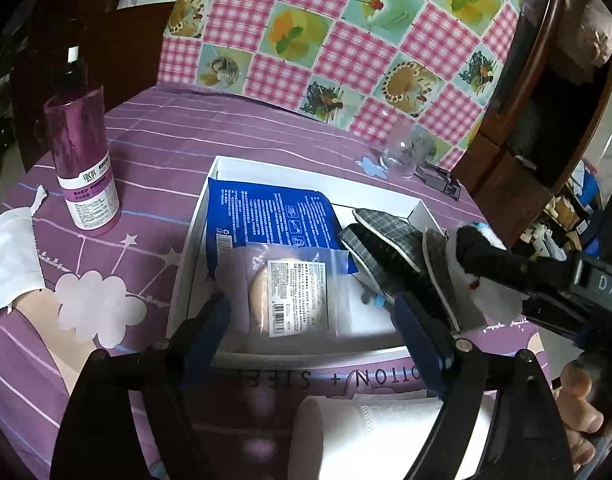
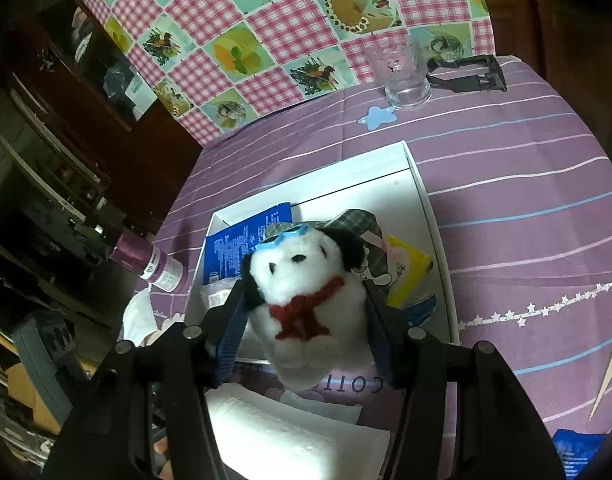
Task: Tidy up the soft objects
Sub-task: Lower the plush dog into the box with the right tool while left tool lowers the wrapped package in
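Note:
A white box [image 1: 306, 178] lies on the purple cloth. In it are a blue packet [image 1: 274, 216], a clear packet with a round beige puff [image 1: 290, 296] and a grey plaid cloth piece [image 1: 386, 240]. My left gripper [image 1: 314, 320] stands open over the near end of the box, its fingers either side of the clear packet and apart from it. My right gripper [image 2: 306, 316] is shut on a white plush dog [image 2: 306, 280] with black ears, blue goggles and a red scarf, held above the box [image 2: 386, 196]. A yellow packet [image 2: 406, 276] lies under the plaid piece.
A purple bottle [image 1: 86, 168] stands left of the box. A clear glass [image 1: 402, 152] and a black clip [image 1: 442, 184] sit behind it, by the checkered cloth [image 1: 346, 40]. White folded paper [image 1: 366, 440] lies at the near edge, a white cloth [image 1: 6, 260] at the left.

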